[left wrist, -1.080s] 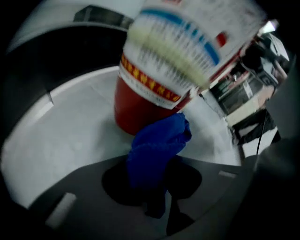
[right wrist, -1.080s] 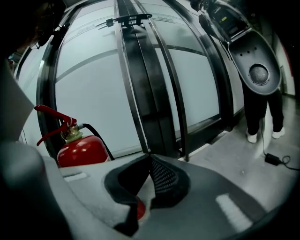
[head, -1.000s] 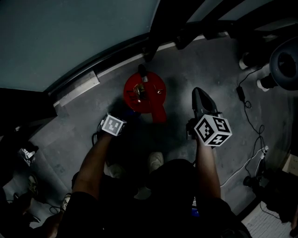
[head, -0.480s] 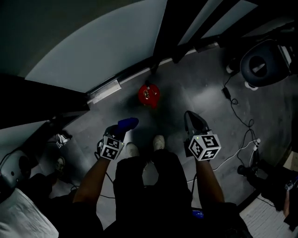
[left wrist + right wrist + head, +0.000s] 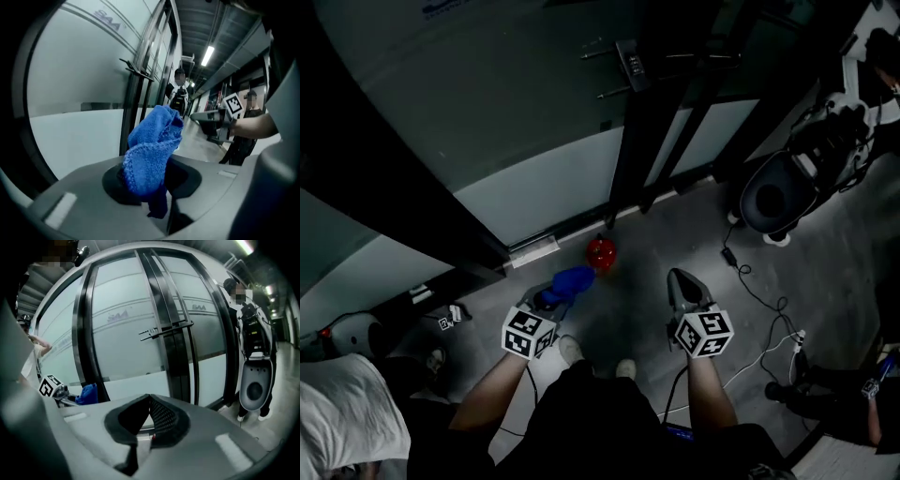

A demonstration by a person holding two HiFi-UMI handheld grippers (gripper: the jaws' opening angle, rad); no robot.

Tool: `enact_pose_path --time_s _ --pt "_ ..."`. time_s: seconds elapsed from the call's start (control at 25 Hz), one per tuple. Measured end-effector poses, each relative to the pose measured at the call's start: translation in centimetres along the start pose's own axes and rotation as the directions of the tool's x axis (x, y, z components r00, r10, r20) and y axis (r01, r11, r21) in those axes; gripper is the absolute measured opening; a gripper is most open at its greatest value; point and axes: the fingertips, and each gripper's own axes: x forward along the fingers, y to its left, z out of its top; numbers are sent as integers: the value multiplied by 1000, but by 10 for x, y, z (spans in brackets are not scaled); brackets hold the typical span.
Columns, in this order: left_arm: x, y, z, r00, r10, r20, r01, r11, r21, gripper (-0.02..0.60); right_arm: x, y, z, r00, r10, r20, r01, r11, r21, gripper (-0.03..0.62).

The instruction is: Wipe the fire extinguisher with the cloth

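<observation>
The red fire extinguisher (image 5: 600, 251) stands on the grey floor by the foot of the glass wall, small and far below in the head view. My left gripper (image 5: 557, 293) is shut on a blue cloth (image 5: 571, 279), held up short of the extinguisher and to its left, not touching it. In the left gripper view the cloth (image 5: 153, 149) bunches up out of the closed jaws. To the right, my right gripper (image 5: 679, 278) is shut with nothing in it, its pads (image 5: 160, 417) pressed together.
A frosted glass wall with a dark-framed door and handle (image 5: 627, 54) stands ahead. A black and white scooter (image 5: 780, 192) is parked at the right, with cables (image 5: 750, 289) trailing over the floor. White fabric (image 5: 342, 412) lies at the lower left. People stand down the corridor.
The view has risen far above the floor, so the extinguisher looks much smaller. My left gripper has come off the extinguisher with the cloth in it. Both grippers have drawn back.
</observation>
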Motion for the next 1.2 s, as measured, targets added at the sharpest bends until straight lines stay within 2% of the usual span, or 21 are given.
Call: enact_pose_path --time_s 0.16,0.28,0.48,0.6,0.84,1.0,1.2 --pt "-34 -19 40 991 41 130 -34 998 -55 104 -38 1 17 998 29 59 -30 999 11 3" --pt "-60 -46 58 977 82 197 -71 995 -66 104 -76 11 23 993 88 74 -88 996 -6 3" --pt "-96 -94 55 949 170 266 -140 982 -127 104 -140 25 6 982 176 73 -175 984 -25 3" --pt "-114 -122 57 930 195 312 -149 975 -164 104 -164 26 4 974 200 103 -198 980 -25 3" --pt "-157 -154 67 903 216 371 -173 974 -146 104 -198 38 21 952 249 178 -244 968 -50 3" --pt "-184 -165 70 888 207 410 -156 976 -154 106 -224 39 30 946 234 226 -228 972 -52 3" --pt "-210 -167 64 873 204 443 -158 977 -140 106 -241 41 34 954 154 258 -150 988 -38 3"
